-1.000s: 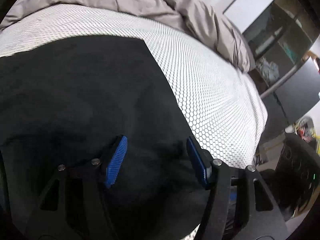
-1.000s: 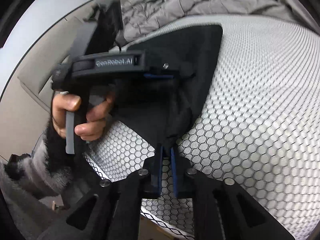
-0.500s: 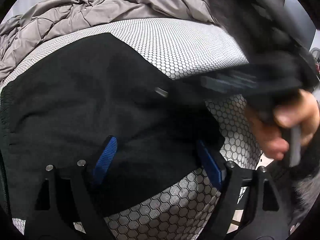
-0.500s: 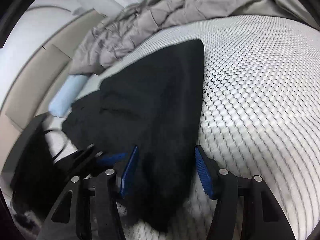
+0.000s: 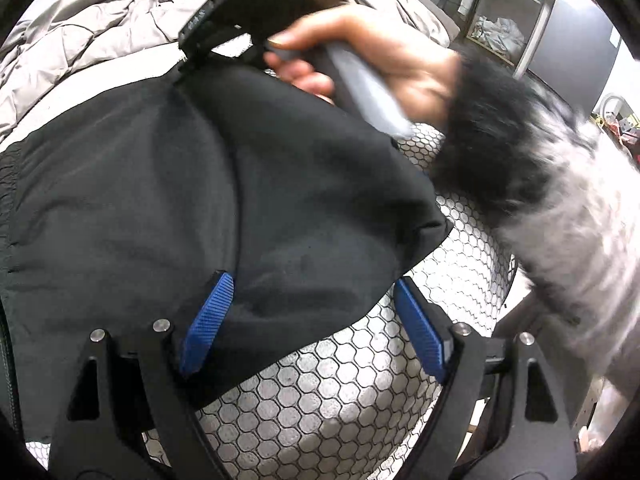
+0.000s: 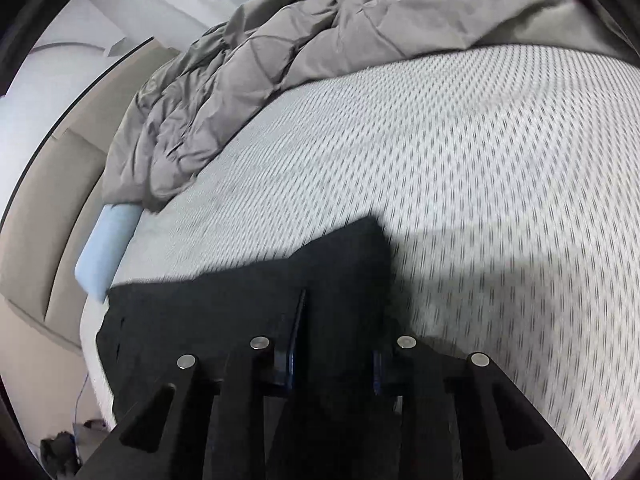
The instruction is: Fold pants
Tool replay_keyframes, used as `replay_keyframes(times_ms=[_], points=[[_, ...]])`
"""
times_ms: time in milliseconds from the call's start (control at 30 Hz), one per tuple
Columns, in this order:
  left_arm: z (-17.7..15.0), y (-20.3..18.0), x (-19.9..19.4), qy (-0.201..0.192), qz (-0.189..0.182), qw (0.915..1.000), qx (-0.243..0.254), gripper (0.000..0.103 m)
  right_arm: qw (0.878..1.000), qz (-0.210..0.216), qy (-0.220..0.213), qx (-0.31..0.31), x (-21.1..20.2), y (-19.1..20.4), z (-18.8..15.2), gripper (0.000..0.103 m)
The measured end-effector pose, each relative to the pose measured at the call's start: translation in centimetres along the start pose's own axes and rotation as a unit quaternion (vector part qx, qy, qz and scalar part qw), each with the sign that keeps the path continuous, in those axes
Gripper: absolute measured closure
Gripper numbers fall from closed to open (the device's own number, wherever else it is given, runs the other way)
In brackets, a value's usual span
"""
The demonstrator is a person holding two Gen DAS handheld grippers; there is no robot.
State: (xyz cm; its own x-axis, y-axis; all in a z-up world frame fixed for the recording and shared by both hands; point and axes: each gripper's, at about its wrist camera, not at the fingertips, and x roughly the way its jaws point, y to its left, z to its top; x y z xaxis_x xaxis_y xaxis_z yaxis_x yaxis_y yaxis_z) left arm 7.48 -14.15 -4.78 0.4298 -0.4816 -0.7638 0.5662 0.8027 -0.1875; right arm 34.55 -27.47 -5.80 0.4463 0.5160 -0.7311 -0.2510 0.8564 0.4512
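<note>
Both grippers sit over black pants (image 5: 192, 184) spread on the bed (image 6: 480, 160): left gripper (image 5: 312, 324) spread wide, right gripper (image 6: 336, 344) parted with cloth between, quilt (image 6: 320, 40) at 12 o'clock.

My left gripper (image 5: 310, 322) sits low at six o'clock in its own view, blue pads (image 5: 206, 322) spread wide apart — jaws open, nothing pinched between them. My right hand (image 5: 360, 46) reaches across at one o'clock, fingers wrapped round the handle of the right gripper (image 6: 334, 344). In the right wrist view its fingers stand apart at six o'clock — dark cloth lies between them, the grip unclear.
</note>
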Motion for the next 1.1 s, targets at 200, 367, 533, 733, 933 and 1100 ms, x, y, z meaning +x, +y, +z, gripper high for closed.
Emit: replay_keyframes(times_ms=[200, 367, 533, 733, 933, 1100], points=[[0.7, 1.6, -1.7, -0.009, -0.044, 0.9987, -0.024, 0.022, 0.999, -0.033, -0.026, 0.014, -1.1, -0.1, 2.0, 0.069], [1.4, 4.9, -5.8, -0.059, -0.052, 0.9942, -0.073, 0.022, 0.995, -0.081, -0.062, -0.01, -8.1, 0.6, -4.0, 0.058], [0.2, 9.4, -7.4, -0.086, 0.022, 0.9915, -0.095, 0.022, 0.987, -0.108, -0.092, -0.076, -13.7, 3.6, -11.6, 0.058], [-1.6, 12.7, -5.7, -0.055, 0.054, 0.9941, -0.076, 0.034, 0.984, -0.061, -0.027, -0.167, -9.9, 8.5, -17.4, 0.058], [-3.4, 13.6, -5.8, -0.034, 0.072, 0.9953, -0.055, 0.035, 0.953, -0.146, -0.002, -0.267, -8.5, 9.4, -19.8, 0.058], [-3.0, 12.3, -7.6, -0.045, 0.067, 0.9952, -0.056, 0.035, 0.958, -0.158, -0.005, -0.239, -11.5, 7.4, -19.7, 0.058]])
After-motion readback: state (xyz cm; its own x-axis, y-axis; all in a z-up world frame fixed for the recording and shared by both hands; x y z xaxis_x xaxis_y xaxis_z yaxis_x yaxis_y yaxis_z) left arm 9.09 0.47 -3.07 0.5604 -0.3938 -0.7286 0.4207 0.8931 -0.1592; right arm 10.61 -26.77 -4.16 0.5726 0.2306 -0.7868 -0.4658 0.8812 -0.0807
